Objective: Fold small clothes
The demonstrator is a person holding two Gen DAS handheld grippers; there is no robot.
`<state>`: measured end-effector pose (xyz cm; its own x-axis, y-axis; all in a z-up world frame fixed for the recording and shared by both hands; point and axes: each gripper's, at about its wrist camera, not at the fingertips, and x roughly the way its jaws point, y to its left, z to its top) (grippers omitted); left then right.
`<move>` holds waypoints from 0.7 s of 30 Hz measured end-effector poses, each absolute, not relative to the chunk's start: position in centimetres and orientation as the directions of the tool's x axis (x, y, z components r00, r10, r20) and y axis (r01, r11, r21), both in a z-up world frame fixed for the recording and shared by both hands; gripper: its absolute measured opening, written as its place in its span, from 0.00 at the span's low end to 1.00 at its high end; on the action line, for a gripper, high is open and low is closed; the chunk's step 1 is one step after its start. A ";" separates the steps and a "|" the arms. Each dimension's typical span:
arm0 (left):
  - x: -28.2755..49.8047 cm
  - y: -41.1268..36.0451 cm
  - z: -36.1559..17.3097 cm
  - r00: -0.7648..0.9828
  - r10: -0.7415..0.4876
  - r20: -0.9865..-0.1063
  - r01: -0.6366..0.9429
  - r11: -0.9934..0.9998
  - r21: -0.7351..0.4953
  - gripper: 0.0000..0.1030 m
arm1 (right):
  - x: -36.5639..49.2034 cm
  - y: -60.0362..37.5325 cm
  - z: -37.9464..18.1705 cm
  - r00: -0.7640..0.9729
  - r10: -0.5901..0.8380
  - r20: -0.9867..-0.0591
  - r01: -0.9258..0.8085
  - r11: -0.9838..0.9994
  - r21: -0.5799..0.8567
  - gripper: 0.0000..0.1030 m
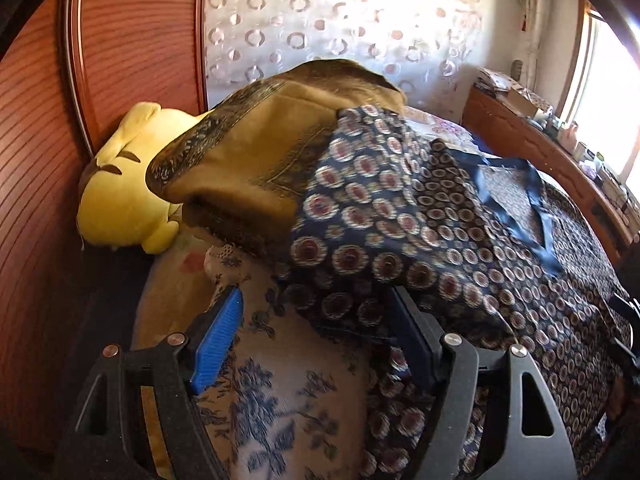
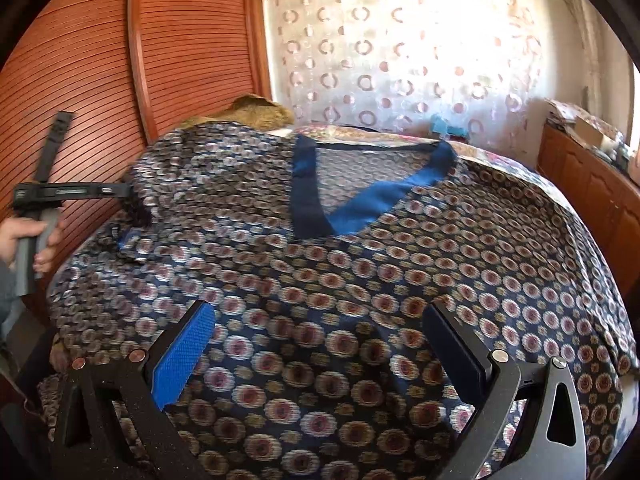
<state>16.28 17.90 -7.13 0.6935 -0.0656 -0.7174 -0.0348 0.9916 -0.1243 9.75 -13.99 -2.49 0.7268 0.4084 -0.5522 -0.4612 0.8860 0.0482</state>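
Observation:
A navy top [image 2: 360,264] printed with round medallions lies spread on the bed, its blue V-neck band [image 2: 372,200] facing up. In the left wrist view the top [image 1: 400,220] has its left part folded over in a bunched layer. My left gripper [image 1: 316,324] is open at the fold's near edge; cloth drapes over its right finger and the left blue pad [image 1: 218,340] sits over bare bedspread. The right wrist view shows a hand [image 2: 28,236] holding that left gripper [image 2: 80,192] at the garment's left side. My right gripper [image 2: 320,344] hovers open over the lower hem area.
A yellow plush toy [image 1: 120,184] and a brown patterned cloth [image 1: 256,148] lie at the bed's far left. A slatted wooden wardrobe door [image 2: 100,80] stands close on the left. A wooden ledge [image 1: 560,152] with clutter runs along the right. Floral bedspread [image 1: 280,400] shows below.

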 end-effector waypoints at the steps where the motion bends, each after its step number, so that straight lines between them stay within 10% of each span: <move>1: 16.4 18.0 -7.1 0.695 -0.089 -0.713 -0.028 0.988 -0.150 0.55 | 9.6 -13.6 -2.2 0.718 0.427 -0.549 -0.482 0.875 0.050 1.00; 4: 16.2 17.8 -6.6 0.695 -0.130 -0.707 0.005 0.984 -0.176 0.14 | 8.9 -12.2 -1.6 0.713 0.448 -0.539 -0.520 0.854 0.021 1.00; 7: 15.9 17.1 -6.0 0.694 -0.161 -0.701 0.045 0.983 -0.181 0.03 | 8.4 -11.1 -1.8 0.709 0.456 -0.538 -0.539 0.842 0.004 1.00; 18: 16.7 14.8 -2.3 0.762 -0.090 -0.641 0.027 0.994 -0.107 0.02 | 8.3 -12.4 -2.2 0.707 0.463 -0.534 -0.525 0.850 0.043 1.00; 21: 16.2 16.0 -2.9 0.753 -0.079 -0.653 0.010 0.994 -0.109 0.42 | 8.1 -12.4 -2.0 0.698 0.478 -0.534 -0.535 0.843 0.056 1.00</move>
